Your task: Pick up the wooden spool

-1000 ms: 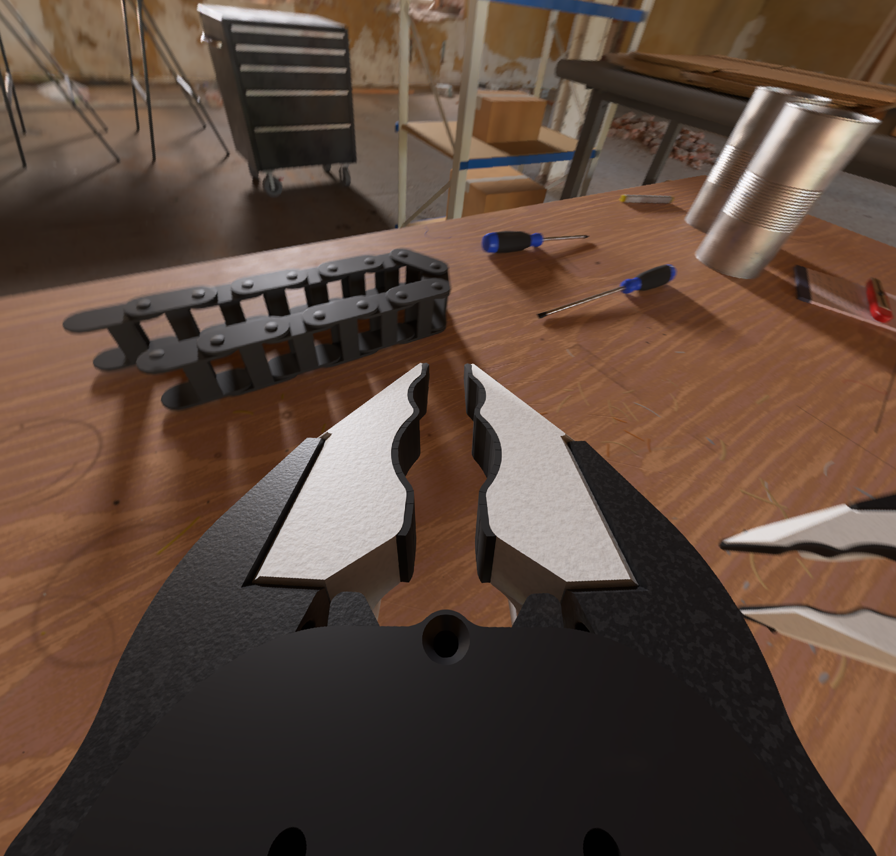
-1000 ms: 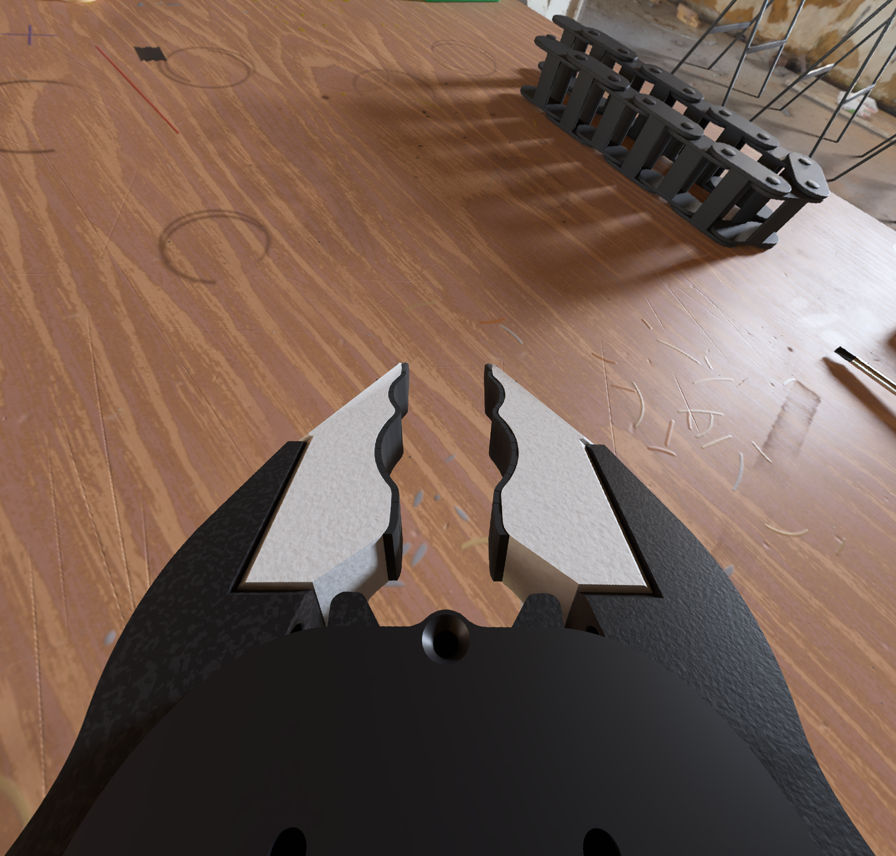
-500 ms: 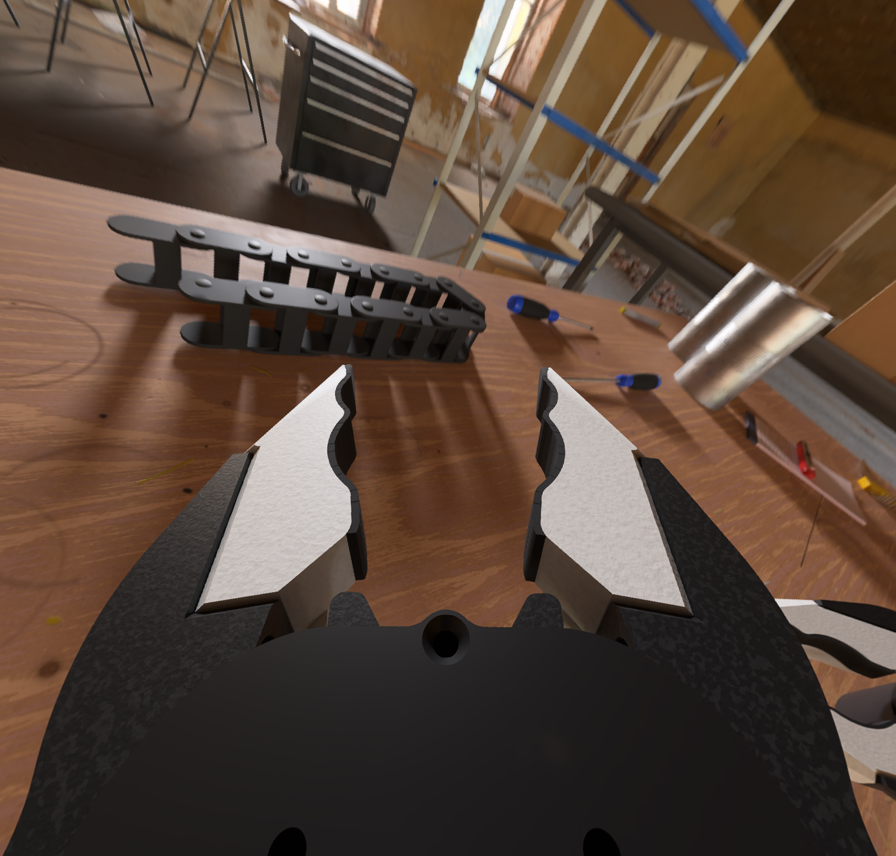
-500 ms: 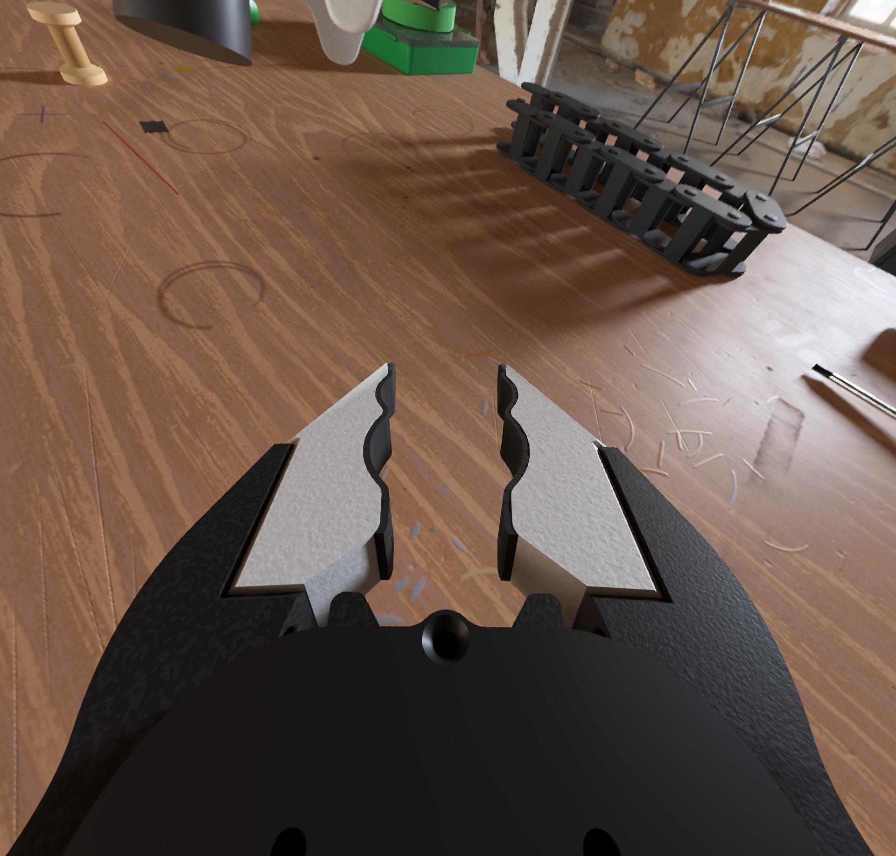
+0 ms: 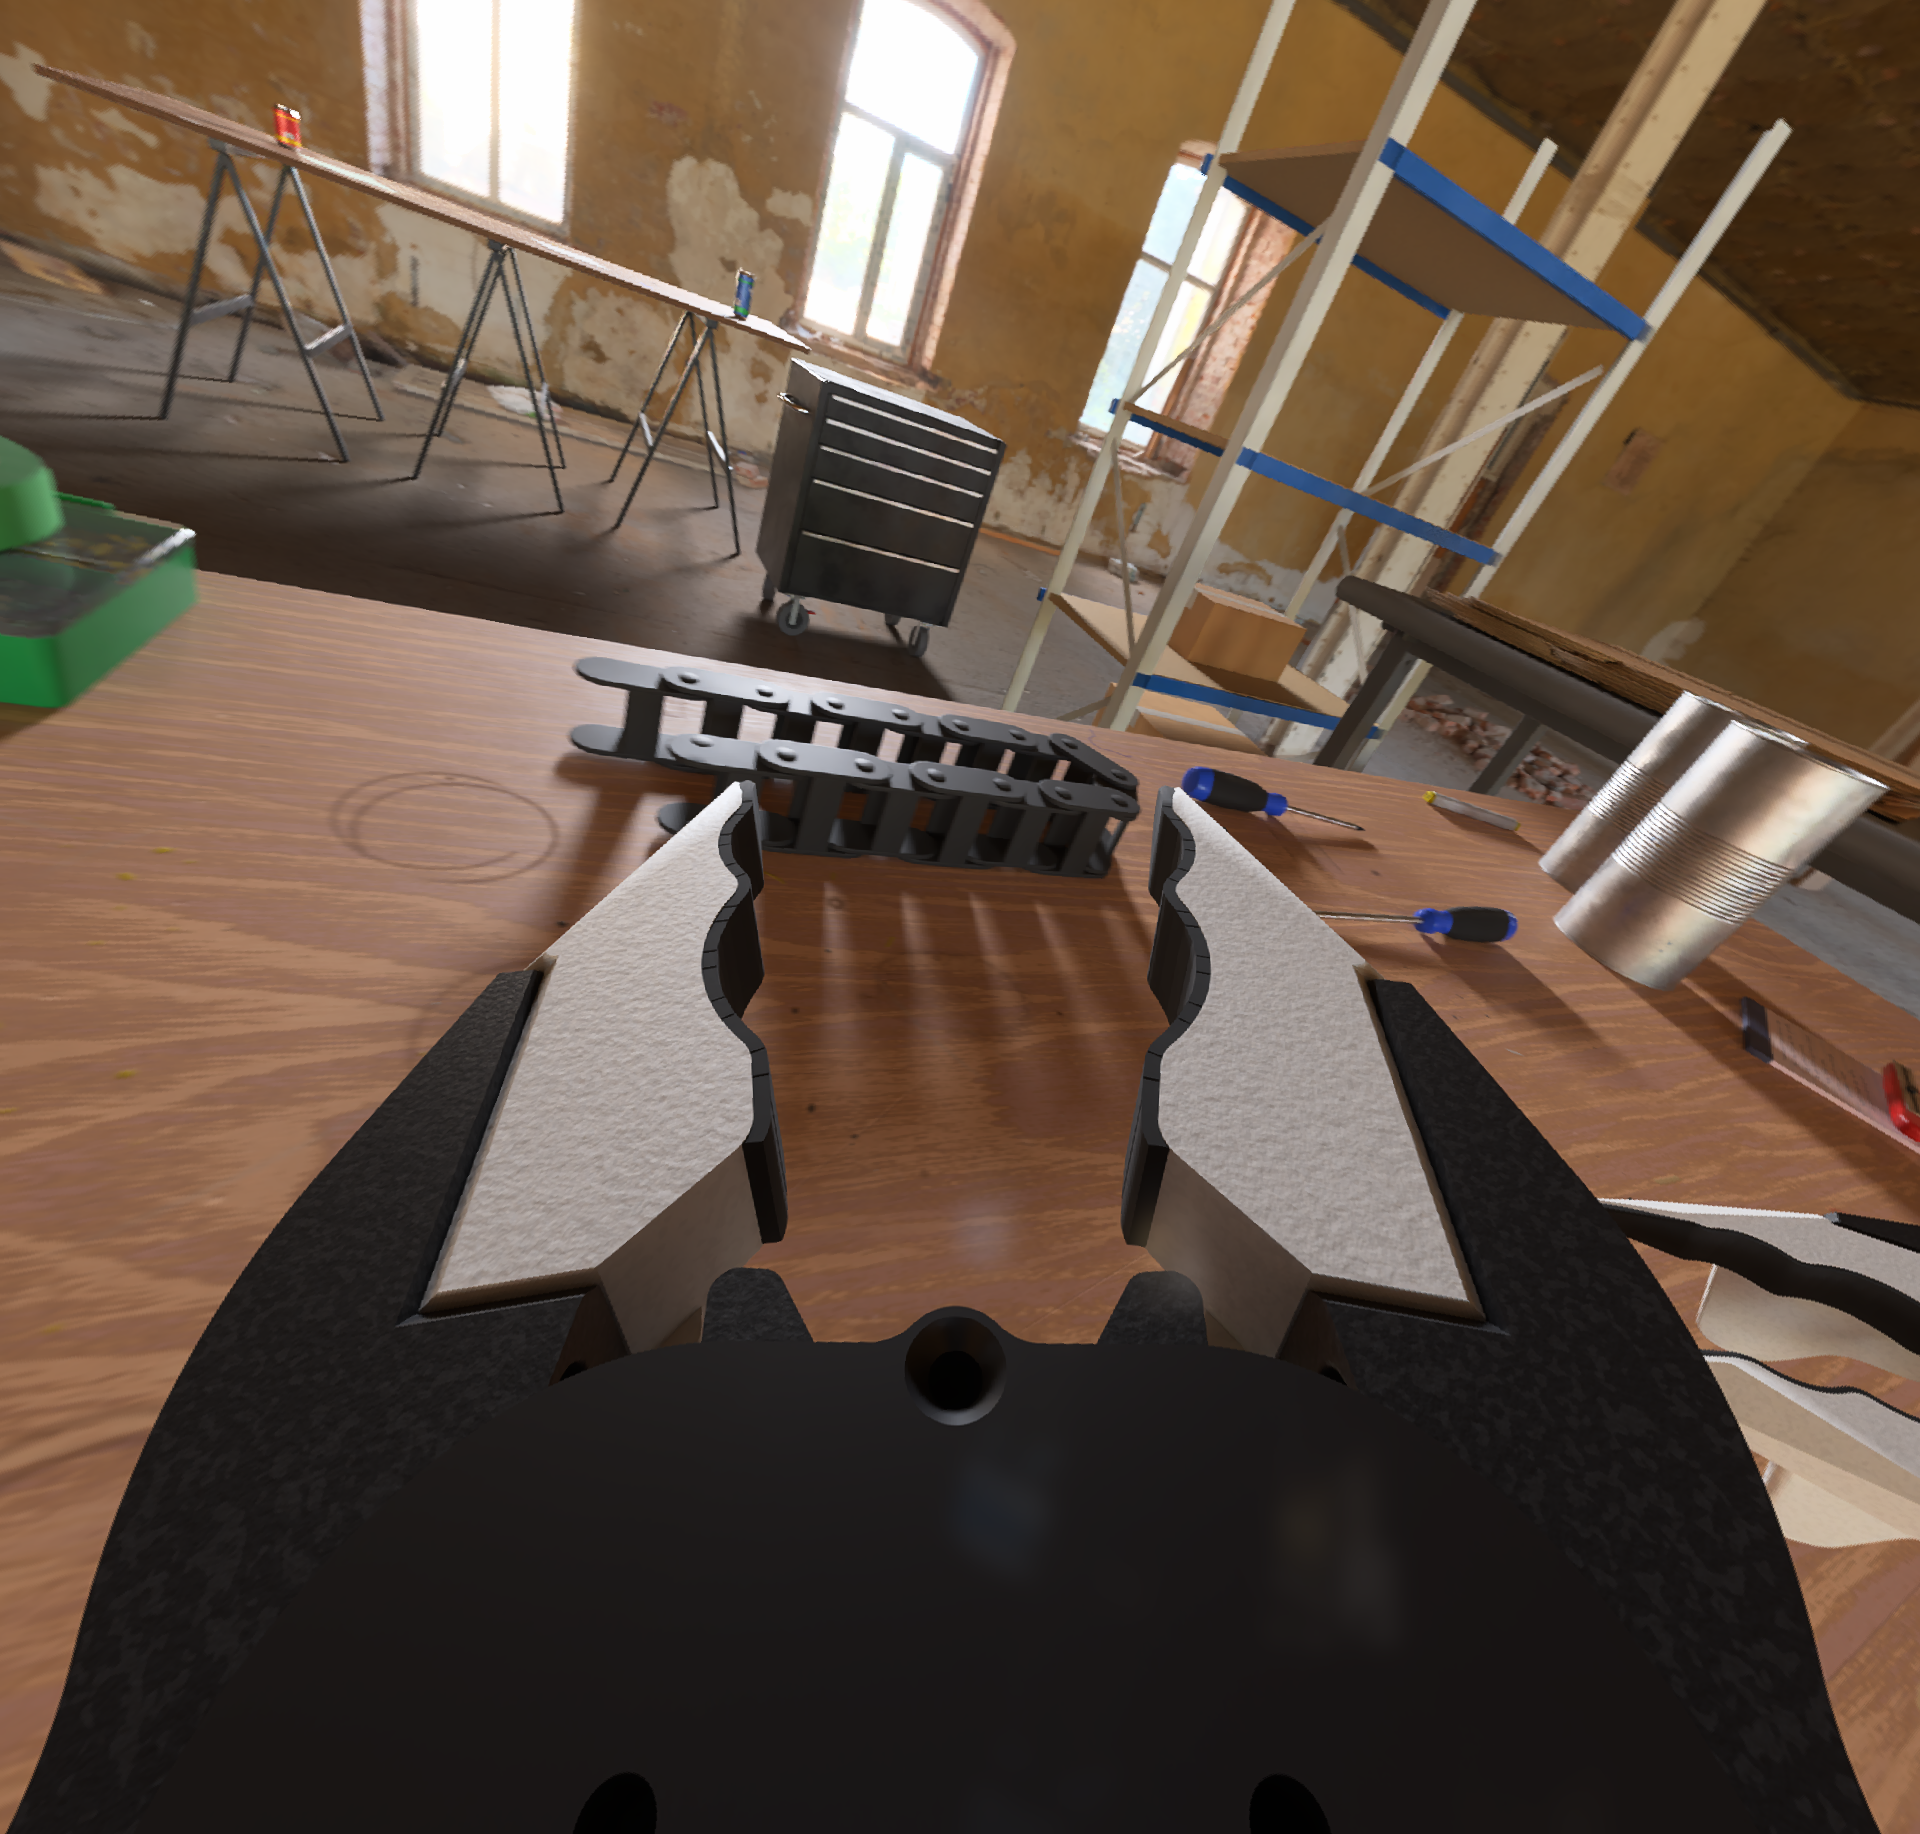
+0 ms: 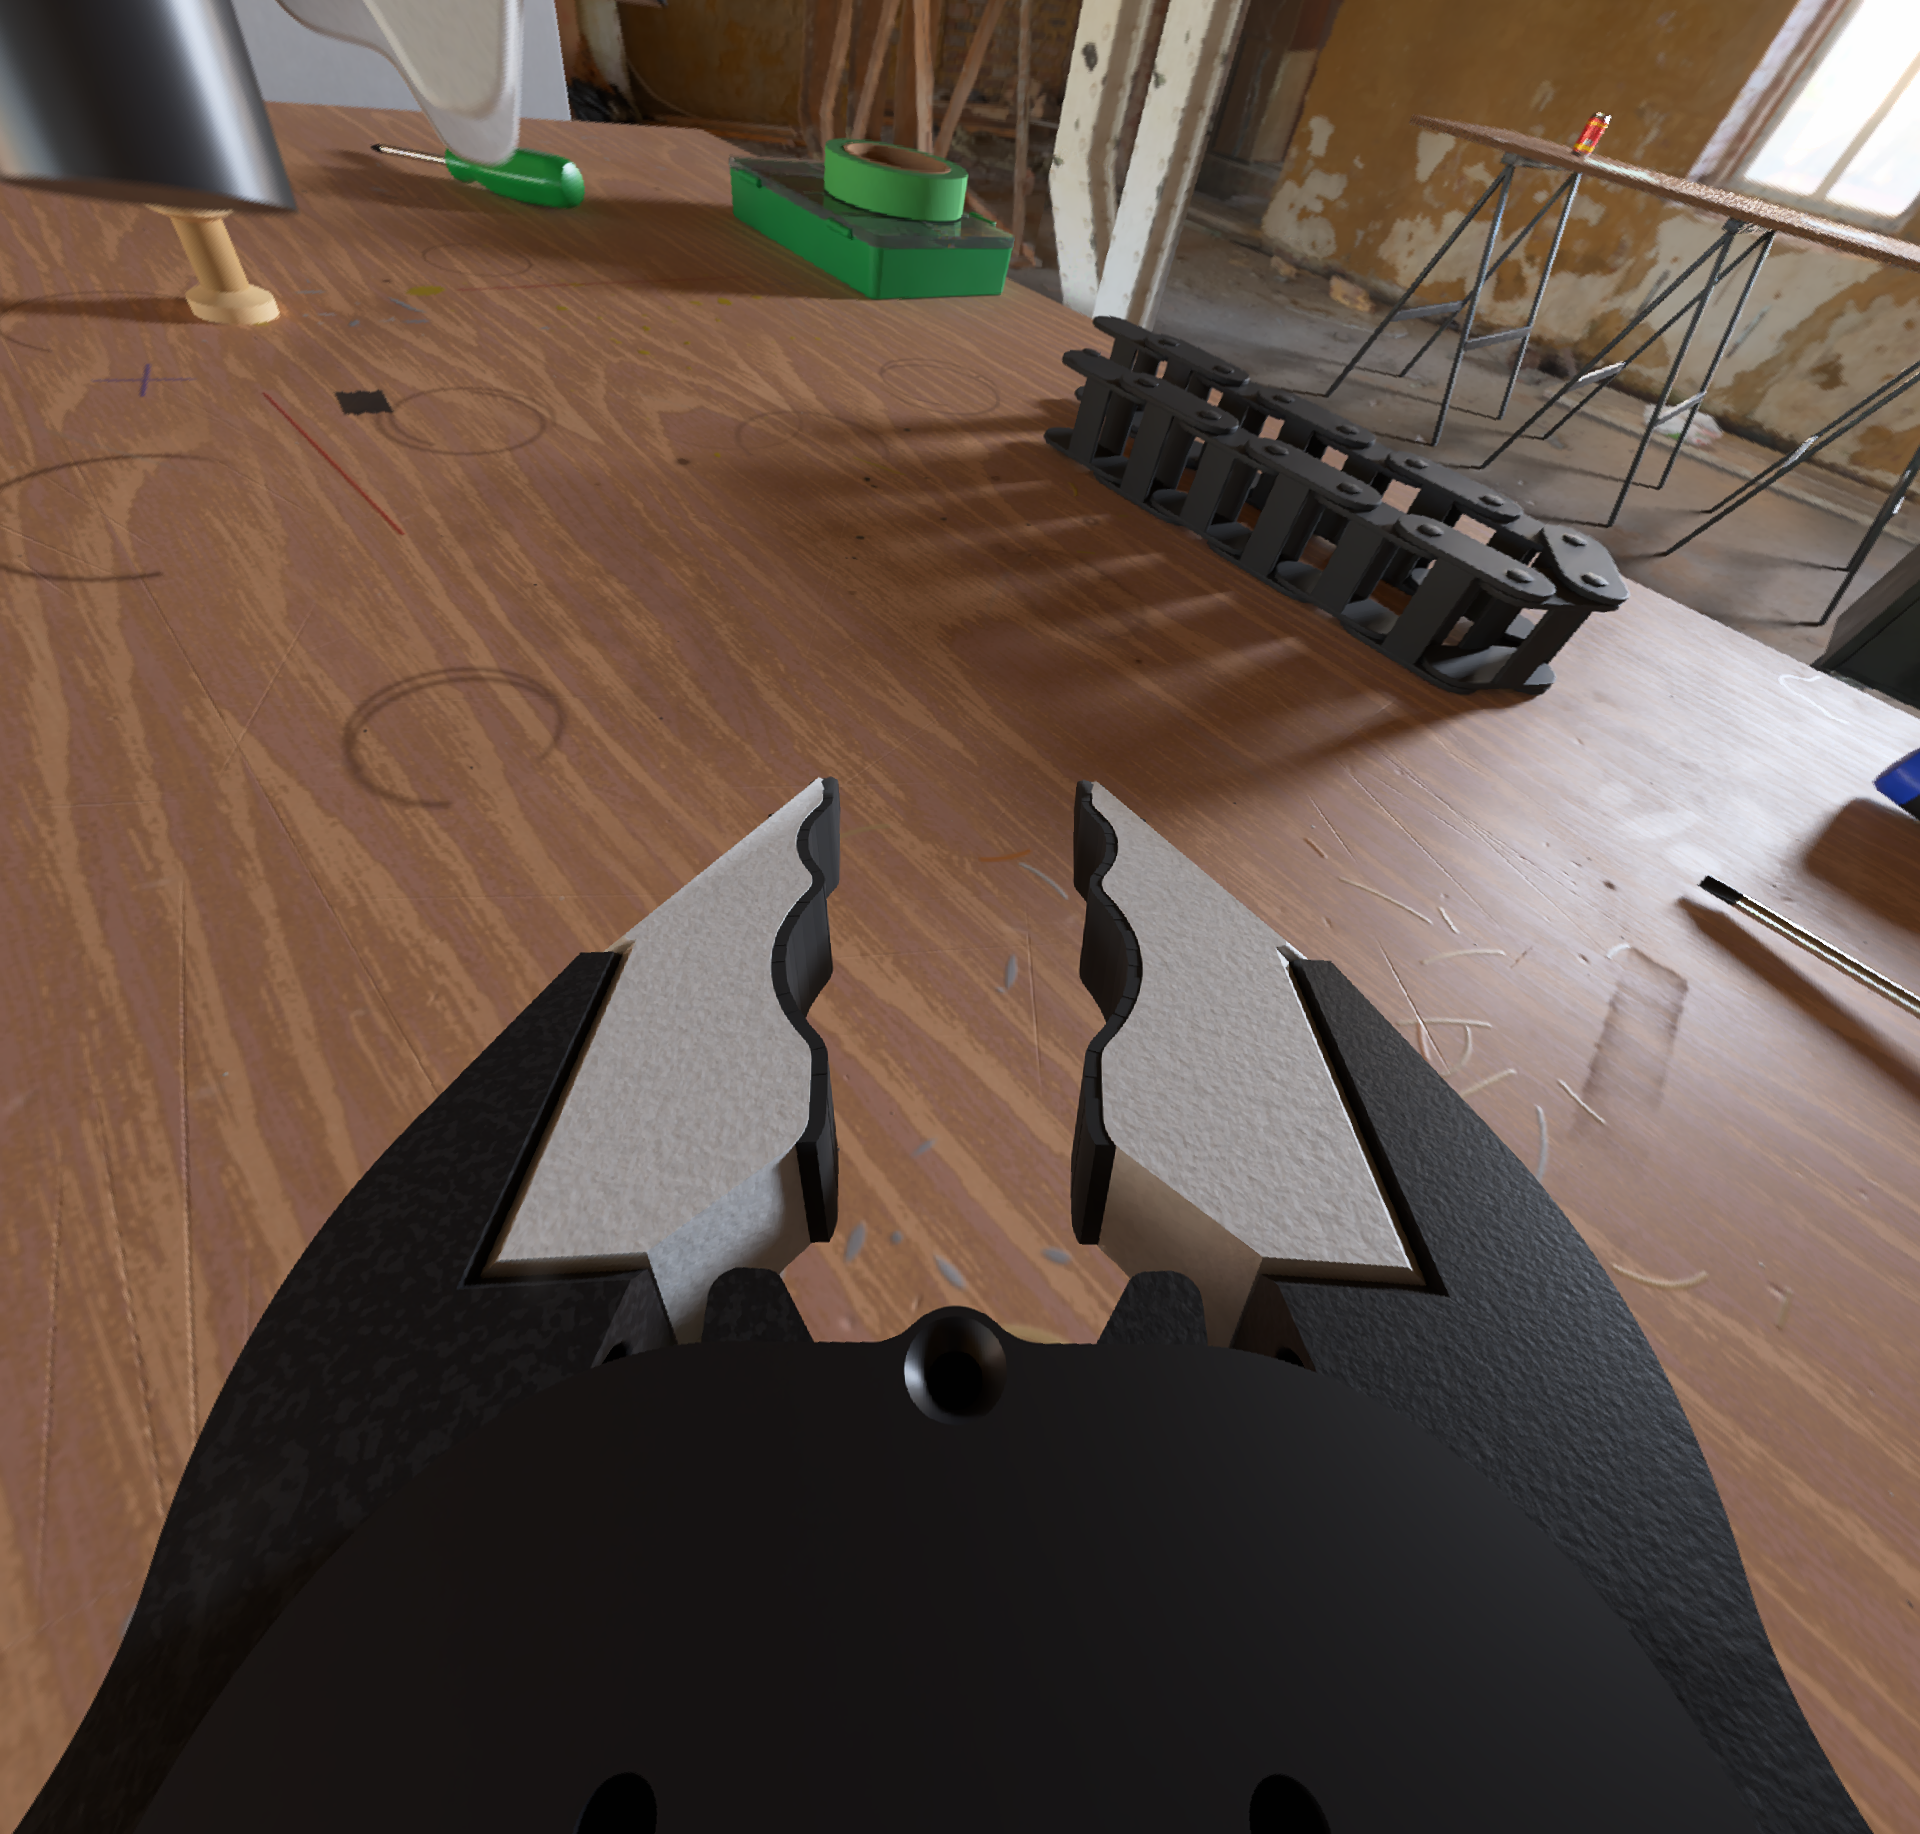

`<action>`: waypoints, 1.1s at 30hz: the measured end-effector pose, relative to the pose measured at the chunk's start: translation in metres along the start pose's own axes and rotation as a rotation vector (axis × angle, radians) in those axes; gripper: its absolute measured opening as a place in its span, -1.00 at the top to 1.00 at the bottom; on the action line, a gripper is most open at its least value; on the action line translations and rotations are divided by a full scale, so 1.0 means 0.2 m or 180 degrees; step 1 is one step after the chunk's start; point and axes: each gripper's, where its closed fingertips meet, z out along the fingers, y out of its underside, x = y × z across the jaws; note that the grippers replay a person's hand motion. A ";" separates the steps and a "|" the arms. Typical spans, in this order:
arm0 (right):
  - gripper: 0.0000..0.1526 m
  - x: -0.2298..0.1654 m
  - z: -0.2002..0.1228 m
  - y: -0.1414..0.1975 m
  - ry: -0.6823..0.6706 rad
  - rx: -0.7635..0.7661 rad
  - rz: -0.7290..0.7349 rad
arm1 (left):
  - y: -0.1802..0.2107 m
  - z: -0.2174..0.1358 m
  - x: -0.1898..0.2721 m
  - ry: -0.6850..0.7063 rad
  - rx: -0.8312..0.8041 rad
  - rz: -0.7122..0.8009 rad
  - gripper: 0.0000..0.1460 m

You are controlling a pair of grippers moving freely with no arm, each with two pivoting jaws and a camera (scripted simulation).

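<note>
The wooden spool (image 6: 220,272) stands upright on the wooden table (image 6: 623,641), far left in the right wrist view. Its top is hidden behind the left gripper's black body (image 6: 125,70), which hangs above it; one white finger (image 6: 436,39) shows beside it. The spool is not in the left wrist view. My left gripper (image 5: 956,808) is wide open and empty, pointing at a black cable chain (image 5: 862,776). My right gripper (image 6: 956,797) is open and empty over bare table, far from the spool; its fingers (image 5: 1808,1337) show at the right edge of the left wrist view.
A green screwdriver (image 6: 514,174) and a green box (image 6: 873,246) with a green tape roll (image 6: 894,174) lie behind the spool. The cable chain (image 6: 1340,517) lies at the right. Two blue screwdrivers (image 5: 1247,797) (image 5: 1455,922) and two metal cans (image 5: 1704,849) are at the right.
My left gripper has opened wide, and its view has tilted up. It now hangs over the spool in the right wrist view. My right gripper has opened a little more.
</note>
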 end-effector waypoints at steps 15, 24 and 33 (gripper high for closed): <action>0.43 -0.08 0.09 0.04 -0.0208 -0.0176 -0.0276 | -0.03 -0.92 -1.20 -0.2412 -0.1770 0.0398 -0.09; 0.44 -0.11 0.08 0.00 -0.0221 -0.0092 -0.0304 | 0.22 -0.96 -1.37 -0.2488 -0.2544 0.0484 -0.02; 0.45 -0.12 0.09 0.01 -0.0222 -0.0108 -0.0340 | 0.27 -0.96 -1.38 -0.2457 -0.2747 0.0603 0.38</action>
